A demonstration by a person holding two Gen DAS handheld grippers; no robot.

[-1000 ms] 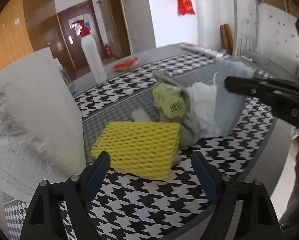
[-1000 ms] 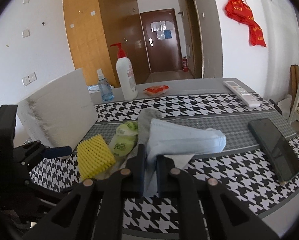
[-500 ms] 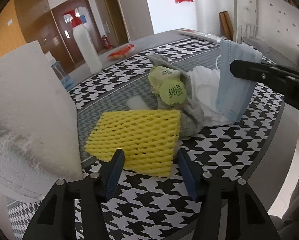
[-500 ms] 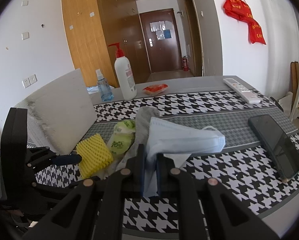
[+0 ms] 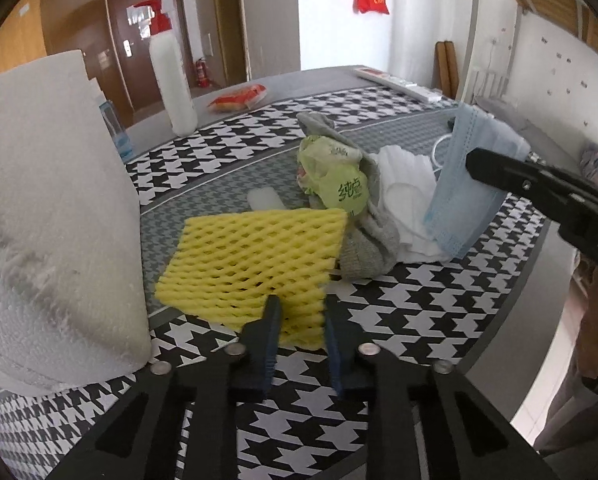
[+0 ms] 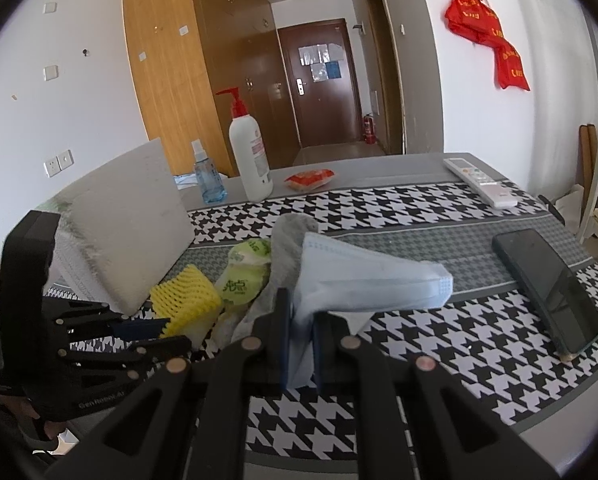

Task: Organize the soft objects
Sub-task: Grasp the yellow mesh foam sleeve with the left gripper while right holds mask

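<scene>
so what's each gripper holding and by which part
Left gripper has just closed on the yellow foam net at its near edge. Right gripper pinches the blue mask at one end.

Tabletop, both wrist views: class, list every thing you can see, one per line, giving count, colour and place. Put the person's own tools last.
Foam net: one, yellow, near table edge, in left gripper.
Mask: one, light blue, in right gripper.
Sock: one, grey, mid-table pile.
Packet: one, green, on sock.
White cloth: one, beside sock.
Foam block: one, white, left side.
Pump bottle: one, white, red pump, far edge.
Spray bottle: one, clear blue, beside it.
Snack pack: one, red.
Remote: one, white.
Phone: one, black.
Left gripper: black, just closed on net.
Right gripper: black, shut on mask.
</scene>
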